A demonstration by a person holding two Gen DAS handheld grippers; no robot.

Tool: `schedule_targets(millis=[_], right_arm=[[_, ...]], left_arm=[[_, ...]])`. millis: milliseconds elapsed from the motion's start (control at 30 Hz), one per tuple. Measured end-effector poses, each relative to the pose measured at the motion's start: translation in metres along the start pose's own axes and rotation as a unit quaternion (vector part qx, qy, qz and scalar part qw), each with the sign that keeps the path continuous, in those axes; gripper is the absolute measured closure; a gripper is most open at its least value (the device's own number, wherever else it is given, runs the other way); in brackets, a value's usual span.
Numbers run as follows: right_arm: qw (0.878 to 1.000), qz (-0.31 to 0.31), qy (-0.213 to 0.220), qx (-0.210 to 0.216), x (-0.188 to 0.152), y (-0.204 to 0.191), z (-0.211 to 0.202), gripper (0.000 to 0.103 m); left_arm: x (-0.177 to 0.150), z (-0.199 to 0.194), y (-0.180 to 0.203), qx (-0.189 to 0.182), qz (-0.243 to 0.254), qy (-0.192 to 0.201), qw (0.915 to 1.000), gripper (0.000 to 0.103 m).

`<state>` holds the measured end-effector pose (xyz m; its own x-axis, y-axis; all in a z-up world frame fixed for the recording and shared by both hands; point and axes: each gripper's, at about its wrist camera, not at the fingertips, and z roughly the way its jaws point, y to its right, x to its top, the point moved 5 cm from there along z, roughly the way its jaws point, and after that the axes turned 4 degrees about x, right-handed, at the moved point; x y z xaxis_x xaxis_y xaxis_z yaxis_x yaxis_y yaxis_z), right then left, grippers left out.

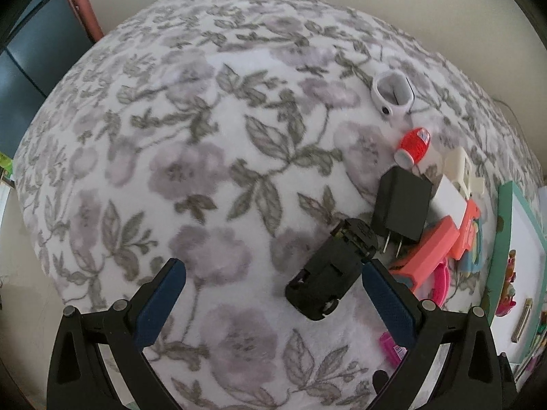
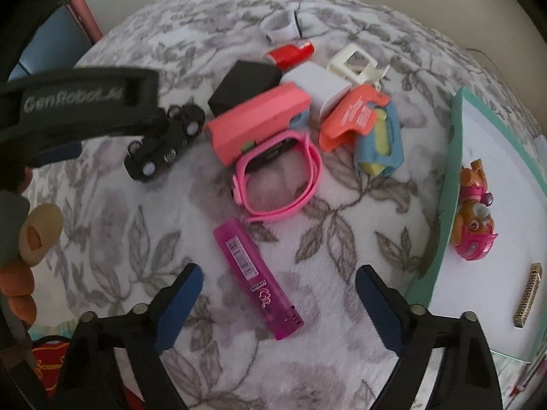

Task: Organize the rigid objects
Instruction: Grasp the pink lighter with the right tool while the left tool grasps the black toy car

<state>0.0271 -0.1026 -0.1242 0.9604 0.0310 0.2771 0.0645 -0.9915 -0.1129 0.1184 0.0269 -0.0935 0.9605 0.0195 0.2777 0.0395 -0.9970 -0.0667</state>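
Spread right tongs (image 2: 278, 285) above lighter (image 2: 258, 283)

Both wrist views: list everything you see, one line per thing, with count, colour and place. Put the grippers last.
toy car: 1, black, lying upside down left of the pile
charger block: 1, black, beside the car
lighter: 1, magenta, between the right gripper's fingers
watch band: 1, pink, middle of the pile
long box: 1, coral, against the band
white box: 1, behind the coral box
earbud case: 1, white, open, far end
pup figure: 1, pink and brown, on the tray
tray: 1, teal rim, right
blanket: 1, floral grey-white, underneath
left gripper: 1, black, blue pads, open
right gripper: 1, same, open
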Motion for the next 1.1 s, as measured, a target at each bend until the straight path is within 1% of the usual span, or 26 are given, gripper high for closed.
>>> schedule_targets(millis=[67,100,167,233,267,333,400,500,533,567,600,633,667,700,733,800,867,933,967,1000,1100], right_arm=[[1.000,-0.007,-0.006,-0.010,-0.003,-0.001,0.003,0.016],[1.000,-0.010,-0.008,-0.016,-0.004,-0.001,0.004,0.019],[1.000,-0.007,-0.010,-0.029,-0.004,0.003,0.007,0.022],[1.000,0.003,-0.010,-0.024,-0.005,0.008,0.007,0.024],[1.000,0.008,-0.009,-0.023,-0.005,0.010,0.007,0.027],[1.000,0.011,-0.006,-0.027,-0.005,0.014,0.005,0.033],[0.999,0.020,-0.004,-0.028,-0.004,0.020,0.005,0.042],[0.999,0.032,0.000,-0.024,-0.002,0.031,0.000,0.049],[0.999,0.029,0.001,-0.024,-0.001,0.032,-0.001,0.051],[0.999,0.025,0.002,-0.026,-0.001,0.033,-0.001,0.051],[0.999,0.023,0.002,-0.026,-0.001,0.034,-0.001,0.051],[0.999,0.022,0.002,-0.025,-0.001,0.035,-0.001,0.051],[0.999,0.022,0.002,-0.023,-0.001,0.035,-0.001,0.051],[1.000,0.023,0.002,-0.021,-0.002,0.034,0.000,0.051],[1.000,0.028,0.001,-0.015,0.004,0.042,0.004,0.051],[0.999,0.032,0.004,-0.006,0.001,0.046,0.002,0.050],[1.000,0.027,0.007,-0.003,-0.001,0.048,-0.001,0.050],[1.000,0.022,0.011,-0.001,-0.001,0.051,-0.001,0.044],[1.000,0.021,0.014,0.000,-0.002,0.051,-0.002,0.032],[1.000,0.016,0.016,-0.001,-0.002,0.052,-0.001,0.024],[1.000,-0.002,0.022,-0.013,-0.003,0.049,-0.002,0.023]], left_arm=[[-0.001,0.006,0.005,-0.002,0.010,-0.007,0.9999,0.000],[-0.002,0.008,0.007,-0.002,0.013,-0.009,0.9999,0.000],[-0.002,0.012,0.011,-0.002,0.020,-0.013,0.9997,0.000],[-0.002,0.015,0.014,-0.002,0.023,-0.013,0.9996,0.000],[-0.002,0.016,0.015,-0.001,0.024,-0.014,0.9996,0.002],[-0.001,0.017,0.015,-0.002,0.022,-0.013,0.9997,0.007],[0.000,0.017,0.017,-0.005,0.020,-0.011,0.9997,0.019],[0.000,0.019,0.020,0.000,0.025,-0.014,0.9996,0.030],[0.000,0.022,0.019,-0.001,0.027,-0.016,0.9995,0.031],[-0.001,0.023,0.019,-0.003,0.027,-0.017,0.9995,0.037],[-0.002,0.025,0.022,-0.004,0.028,-0.018,0.9994,0.041],[-0.002,0.025,0.023,-0.005,0.029,-0.019,0.9994,0.042],[-0.002,0.025,0.024,-0.003,0.030,-0.018,0.9994,0.046],[-0.002,0.025,0.024,-0.002,0.030,-0.016,0.9994,0.053],[-0.001,0.024,0.025,-0.002,0.030,-0.014,0.9995,0.057],[-0.001,0.023,0.024,0.001,0.029,-0.011,0.9995,0.067],[-0.001,0.022,0.022,0.002,0.027,-0.012,0.9996,0.069],[-0.002,0.020,0.018,0.001,0.025,-0.012,0.9996,0.069],[-0.002,0.020,0.016,0.001,0.022,-0.012,0.9997,0.069],[-0.002,0.021,0.014,0.001,0.021,-0.012,0.9997,0.069],[-0.001,0.022,0.009,0.004,0.016,-0.012,0.9998,0.069]])
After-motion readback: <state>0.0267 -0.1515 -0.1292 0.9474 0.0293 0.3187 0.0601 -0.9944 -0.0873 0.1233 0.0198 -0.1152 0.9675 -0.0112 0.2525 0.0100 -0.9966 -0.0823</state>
